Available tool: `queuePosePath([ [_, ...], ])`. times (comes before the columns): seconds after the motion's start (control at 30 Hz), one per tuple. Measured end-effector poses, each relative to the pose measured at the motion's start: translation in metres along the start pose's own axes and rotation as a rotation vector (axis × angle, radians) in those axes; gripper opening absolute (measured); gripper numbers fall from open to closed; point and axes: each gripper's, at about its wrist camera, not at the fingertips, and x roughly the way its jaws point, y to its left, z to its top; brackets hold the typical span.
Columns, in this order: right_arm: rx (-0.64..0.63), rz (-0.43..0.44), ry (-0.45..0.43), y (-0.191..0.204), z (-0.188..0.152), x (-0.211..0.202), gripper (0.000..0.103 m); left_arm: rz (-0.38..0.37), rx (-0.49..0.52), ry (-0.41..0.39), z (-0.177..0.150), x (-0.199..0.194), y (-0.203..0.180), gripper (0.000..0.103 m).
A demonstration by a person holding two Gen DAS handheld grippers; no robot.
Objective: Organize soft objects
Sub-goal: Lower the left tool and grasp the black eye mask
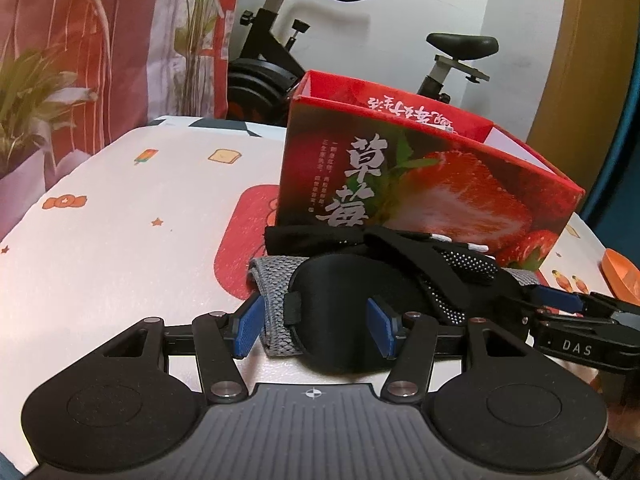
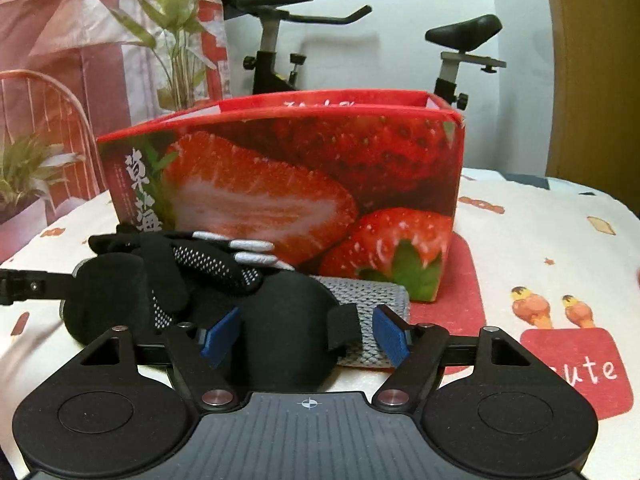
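Observation:
A black eye mask (image 1: 332, 300) (image 2: 288, 320) lies on a folded grey knitted band (image 1: 272, 280) (image 2: 360, 292), and black dotted gloves (image 1: 440, 272) (image 2: 200, 264) rest on top. The pile sits on the table in front of a red strawberry box (image 1: 420, 184) (image 2: 300, 168). My left gripper (image 1: 314, 328) straddles the pile's left end, band and mask lobe between its blue pads. My right gripper (image 2: 305, 338) (image 1: 560, 308) straddles the right end the same way. On both, the pads stand at the fabric's sides with no squeeze showing. The left gripper's finger (image 2: 24, 284) shows at the far left of the right wrist view.
The box is open at the top. A patterned white cloth (image 1: 120, 220) covers the table. An orange object (image 1: 620, 276) lies at the right edge. Behind the table stand an exercise bike (image 1: 272, 60), potted plants (image 1: 24, 92) and a red curtain.

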Motion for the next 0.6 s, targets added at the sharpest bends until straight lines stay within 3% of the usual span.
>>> queuePosePath([
  [0.3, -0.070, 0.018, 0.025, 0.012, -0.001, 0.005, 0.068, -0.006, -0.012, 0.008, -0.004, 0.006, 0.002, 0.058],
  [0.43, -0.048, 0.030, 0.035, 0.008, 0.001, 0.008, 0.068, -0.091, -0.061, 0.000, 0.004, 0.006, 0.011, 0.054],
  [0.6, -0.051, 0.029, 0.039, 0.009, 0.001, 0.010, 0.068, -0.107, -0.079, 0.016, 0.009, 0.018, 0.009, 0.053],
])
